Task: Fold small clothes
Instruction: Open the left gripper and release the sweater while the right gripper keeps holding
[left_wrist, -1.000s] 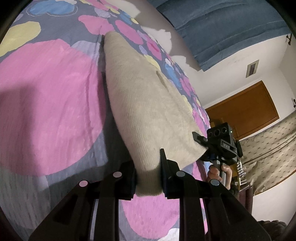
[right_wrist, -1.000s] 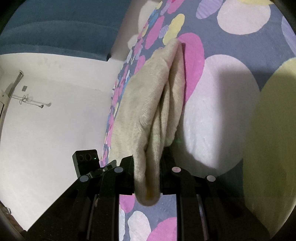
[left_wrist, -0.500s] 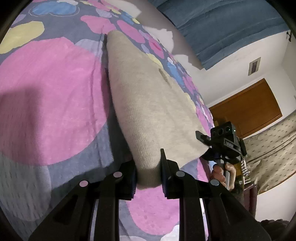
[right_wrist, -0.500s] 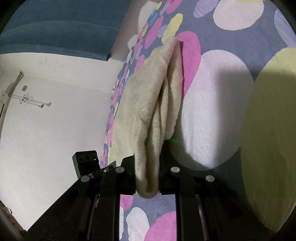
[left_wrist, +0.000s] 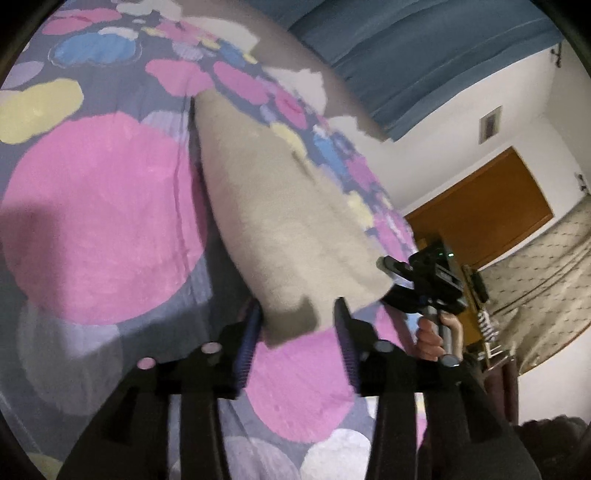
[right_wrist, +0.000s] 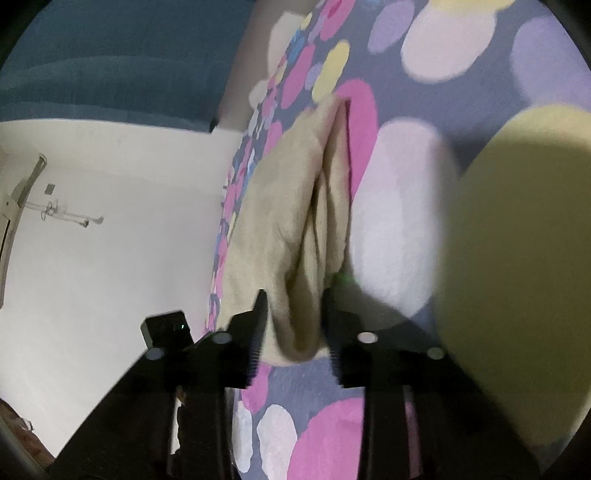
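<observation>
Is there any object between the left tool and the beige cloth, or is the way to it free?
Nothing visible stands between them. The left tool is open, and the near corner of the beige cloth already lies in the gap between its fingers, on the flowered bedspread.

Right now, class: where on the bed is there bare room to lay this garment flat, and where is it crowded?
Bare bedspread lies left of the beige garment, over the big pink patch. More lies right of it, on the white and yellow patches in the right wrist view. It is crowded at the garment's near edge, where the left gripper and right gripper sit.
</observation>
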